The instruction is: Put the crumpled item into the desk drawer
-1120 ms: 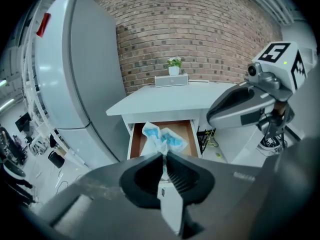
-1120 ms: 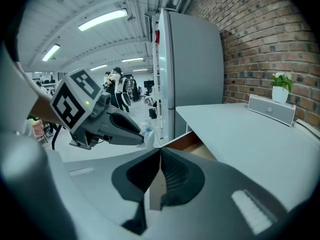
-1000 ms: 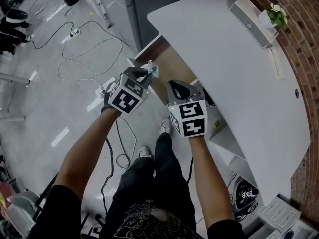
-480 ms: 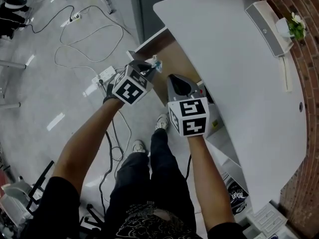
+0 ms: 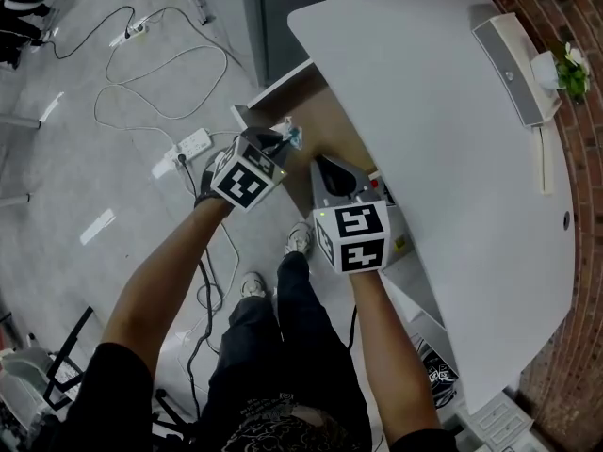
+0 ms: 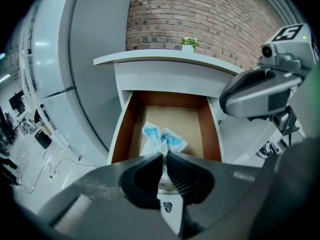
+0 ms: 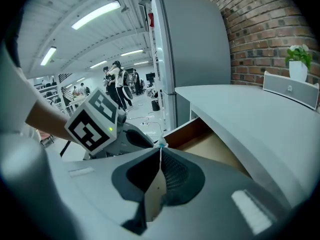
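A crumpled white and blue item [image 6: 163, 138] hangs from my left gripper [image 6: 164, 154], whose jaws are shut on its lower end. It is held over the open desk drawer [image 6: 197, 125], a brown box with a light bottom under the white desk top [image 6: 165, 60]. In the head view the crumpled item [image 5: 290, 134] shows at the tip of the left gripper [image 5: 280, 143], above the drawer [image 5: 316, 111]. My right gripper [image 5: 323, 165] is beside it, nearer the desk; its jaws [image 7: 159, 149] are shut with nothing in them.
A grey cabinet [image 6: 85, 59] stands left of the desk. A speaker bar [image 5: 509, 55] and a small potted plant [image 5: 573, 69] sit at the desk's far edge by the brick wall. Cables and a power strip [image 5: 184, 144] lie on the floor. My legs stand below the drawer.
Both grippers hold much the same place over the drawer. The head view has drifted a little. The left gripper keeps its hold on the crumpled item.
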